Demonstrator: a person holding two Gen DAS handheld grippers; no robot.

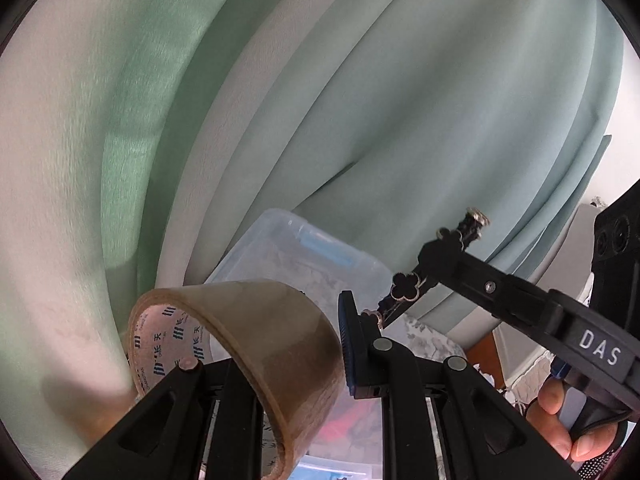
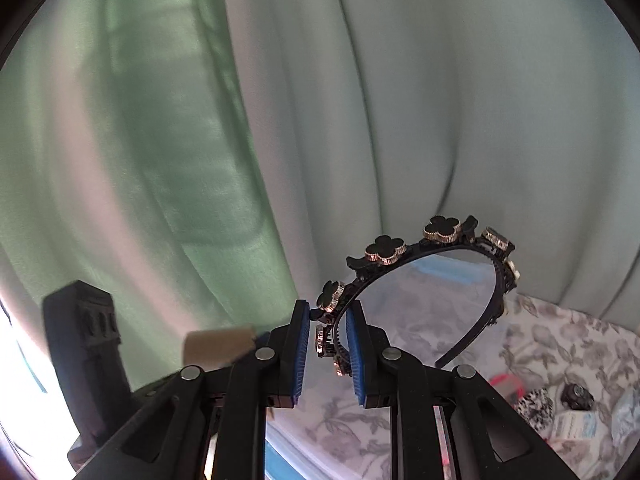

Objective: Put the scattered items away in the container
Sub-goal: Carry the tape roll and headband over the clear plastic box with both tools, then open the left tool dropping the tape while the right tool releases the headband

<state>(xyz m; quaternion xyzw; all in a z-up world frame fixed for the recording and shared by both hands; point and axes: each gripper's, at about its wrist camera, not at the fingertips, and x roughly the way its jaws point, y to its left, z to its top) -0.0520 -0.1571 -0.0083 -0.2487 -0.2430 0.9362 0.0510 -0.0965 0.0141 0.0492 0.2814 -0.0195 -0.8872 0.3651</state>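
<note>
My left gripper [image 1: 276, 344] is shut on a roll of brown packing tape [image 1: 256, 344], held up in the air. A clear plastic container [image 1: 296, 256] with a blue handle lies beyond and below it. My right gripper [image 2: 328, 340] is shut on a black headband with clover ornaments [image 2: 424, 256], which arcs up and to the right. In the left wrist view the right gripper [image 1: 452, 256] comes in from the right with the headband [image 1: 406, 286] over the container. The container also shows through the headband in the right wrist view [image 2: 432, 288].
Pale green curtains [image 1: 360, 100] fill the background in both views. A floral tablecloth [image 2: 560, 340] carries several small items at the right, among them a black-and-white pouch [image 2: 534, 404], a small dark object [image 2: 578, 396] and a white packet [image 2: 576, 424].
</note>
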